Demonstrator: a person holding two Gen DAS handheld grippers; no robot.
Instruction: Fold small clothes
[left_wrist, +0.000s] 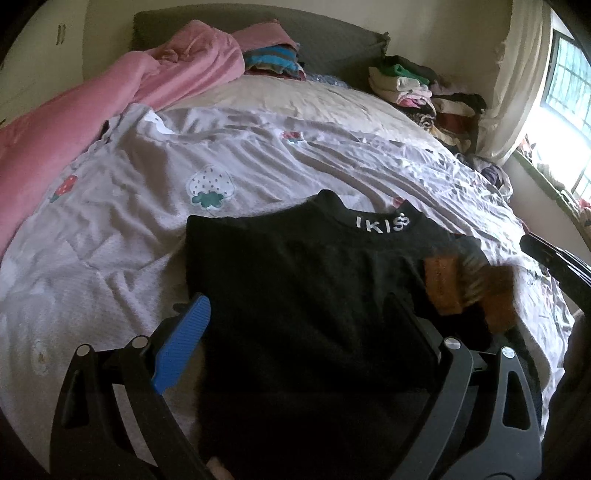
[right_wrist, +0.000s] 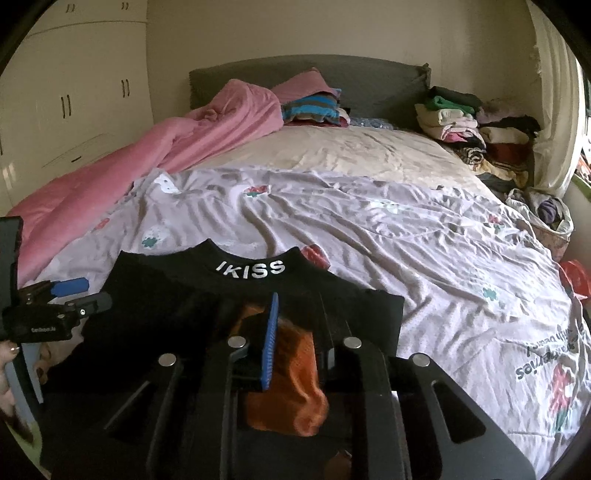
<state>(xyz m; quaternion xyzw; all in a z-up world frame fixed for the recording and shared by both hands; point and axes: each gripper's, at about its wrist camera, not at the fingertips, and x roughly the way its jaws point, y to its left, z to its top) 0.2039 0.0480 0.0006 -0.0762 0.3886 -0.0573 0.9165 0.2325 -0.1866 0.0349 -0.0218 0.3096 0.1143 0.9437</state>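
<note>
we judge the black top (left_wrist: 295, 288) light, limp and quick to bunch, so we'd take it by a hem corner or sleeve edge, never mid-panel. it lies flat on the strawberry sheet (left_wrist: 155, 206) at the near end of the bed, collar away from us with white "ikiss" lettering. an orange cloth (right_wrist: 291, 384) lies on it. our left gripper (left_wrist: 295, 332) stands spread wide over the top, pinching nothing. our right gripper (right_wrist: 295, 332) is nearly pressed together, the orange cloth between its fingers; whether the pads grip it, we cannot tell.
</note>
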